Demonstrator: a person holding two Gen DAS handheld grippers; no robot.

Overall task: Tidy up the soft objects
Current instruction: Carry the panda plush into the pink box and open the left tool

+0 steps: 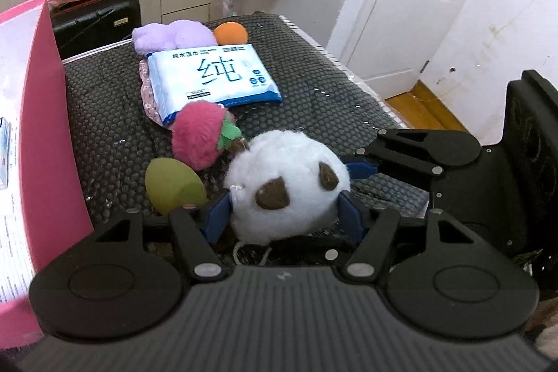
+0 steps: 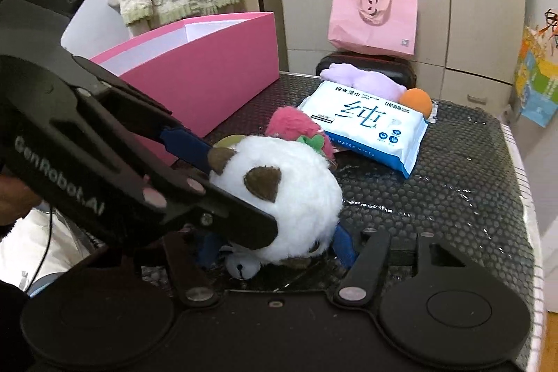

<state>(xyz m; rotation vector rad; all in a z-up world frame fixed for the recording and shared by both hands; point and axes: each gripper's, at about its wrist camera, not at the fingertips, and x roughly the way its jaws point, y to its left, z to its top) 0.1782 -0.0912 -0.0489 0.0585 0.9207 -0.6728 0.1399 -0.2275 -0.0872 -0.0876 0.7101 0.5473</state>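
Panda (image 1: 286, 187) sits near on the mat (image 1: 111, 114), pink box (image 1: 48, 114) at left. Left gripper (image 1: 284, 215) and right gripper (image 2: 275, 246) both pinch the panda. Squeeze evenly, lift together, keep it level over the box wall.

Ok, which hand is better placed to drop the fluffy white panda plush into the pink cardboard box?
Left: the left gripper brackets the white panda plush, and the pink box stands just beside it.
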